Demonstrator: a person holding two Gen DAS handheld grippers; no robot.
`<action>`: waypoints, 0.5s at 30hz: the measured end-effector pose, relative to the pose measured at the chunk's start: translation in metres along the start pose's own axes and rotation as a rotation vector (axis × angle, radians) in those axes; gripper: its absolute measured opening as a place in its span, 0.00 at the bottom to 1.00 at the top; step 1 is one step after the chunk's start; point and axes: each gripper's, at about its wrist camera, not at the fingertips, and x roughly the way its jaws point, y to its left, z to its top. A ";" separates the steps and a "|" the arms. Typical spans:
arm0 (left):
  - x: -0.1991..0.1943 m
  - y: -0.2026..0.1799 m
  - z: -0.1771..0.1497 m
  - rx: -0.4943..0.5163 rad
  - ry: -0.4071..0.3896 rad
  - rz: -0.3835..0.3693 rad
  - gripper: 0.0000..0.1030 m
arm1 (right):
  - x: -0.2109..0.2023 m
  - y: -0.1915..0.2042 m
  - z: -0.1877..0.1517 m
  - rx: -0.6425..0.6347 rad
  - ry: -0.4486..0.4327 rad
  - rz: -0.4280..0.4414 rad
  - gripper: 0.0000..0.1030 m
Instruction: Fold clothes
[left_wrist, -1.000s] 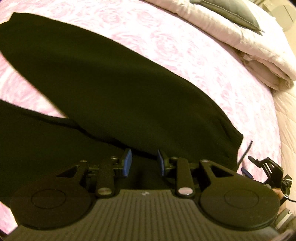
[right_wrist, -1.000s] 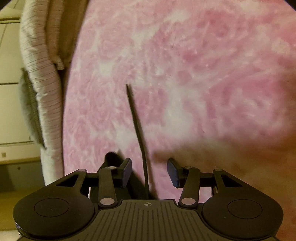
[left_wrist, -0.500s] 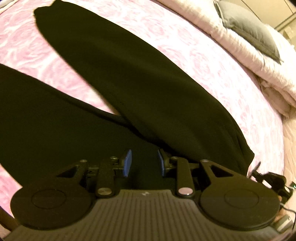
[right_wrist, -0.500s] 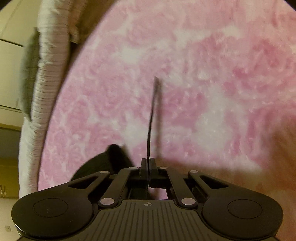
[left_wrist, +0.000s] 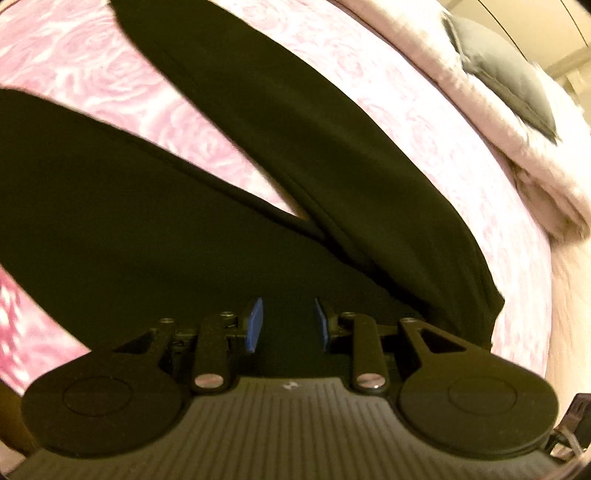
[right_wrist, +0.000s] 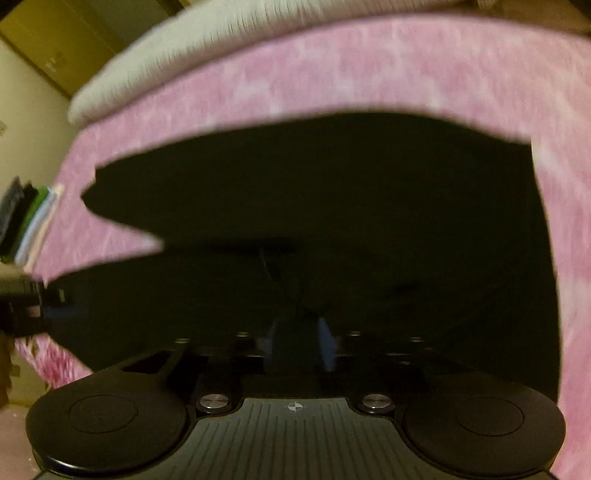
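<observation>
Black trousers (left_wrist: 258, 155) lie spread on the pink rose-patterned bedspread (left_wrist: 424, 122), their two legs forking apart toward the upper left. My left gripper (left_wrist: 288, 325) hovers over the dark cloth near the fork, blue pads apart with nothing pinched between them. The right wrist view is blurred. There the trousers (right_wrist: 332, 192) fill the middle, and my right gripper (right_wrist: 300, 341) hangs above them. Its jaws are opening, and I see nothing clearly between the pads. The left gripper (right_wrist: 22, 302) shows at the left edge of that view.
A cream duvet (left_wrist: 535, 155) with a grey pillow (left_wrist: 506, 70) lies bunched along the far side of the bed. A stack of folded clothes (right_wrist: 29, 221) sits at the bed's edge on the left. Beyond it are the floor and a wall.
The left gripper slid along the trousers until the fork of the legs came into view. The right gripper shut on a thin black cord, then swung and rolled over the trousers with its pads apart again.
</observation>
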 end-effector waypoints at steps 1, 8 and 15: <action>-0.001 0.003 0.003 0.024 0.007 -0.009 0.24 | 0.001 0.001 -0.009 0.028 0.011 -0.029 0.40; -0.005 0.004 0.012 0.212 0.067 -0.065 0.24 | -0.036 -0.034 -0.060 0.324 -0.077 -0.207 0.41; 0.011 -0.051 -0.012 0.353 0.125 -0.164 0.24 | -0.075 -0.084 -0.077 0.390 -0.178 -0.276 0.40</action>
